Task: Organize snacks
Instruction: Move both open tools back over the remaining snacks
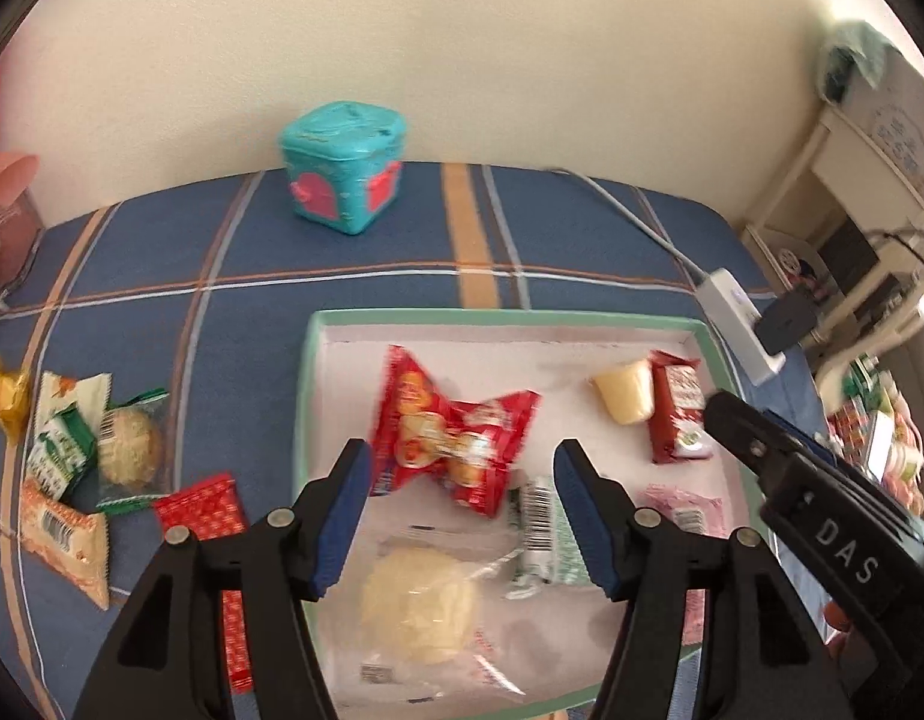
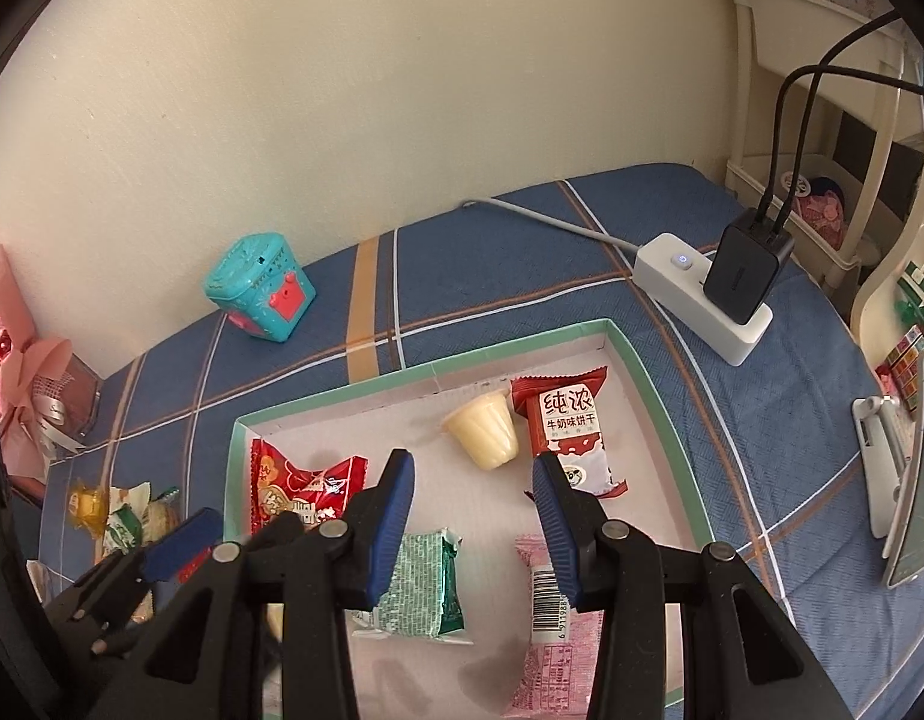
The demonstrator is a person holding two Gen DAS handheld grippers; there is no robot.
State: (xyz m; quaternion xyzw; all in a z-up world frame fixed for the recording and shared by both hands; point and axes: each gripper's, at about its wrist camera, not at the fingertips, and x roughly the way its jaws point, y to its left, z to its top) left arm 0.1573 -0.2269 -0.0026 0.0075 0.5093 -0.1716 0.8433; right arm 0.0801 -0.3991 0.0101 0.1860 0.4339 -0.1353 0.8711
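A green-rimmed tray (image 1: 309, 396) (image 2: 654, 384) lies on the blue plaid cloth. In it lie a red snack bag (image 1: 456, 444) (image 2: 294, 486), a yellow jelly cup (image 1: 627, 399) (image 2: 486, 429), a dark red biscuit pack (image 1: 678, 414) (image 2: 573, 432), a green pack (image 2: 423, 588), a pink pack (image 2: 558, 648) and a clear-wrapped round cake (image 1: 420, 606). My left gripper (image 1: 459, 519) is open and empty, just above the tray near the red bag. My right gripper (image 2: 474, 525) is open and empty over the tray.
Several loose snacks (image 1: 90, 456) lie on the cloth left of the tray. A teal tin (image 1: 345, 165) (image 2: 261, 288) stands by the wall. A white power strip with a black charger (image 2: 720, 294) lies right of the tray. Shelves stand at the far right.
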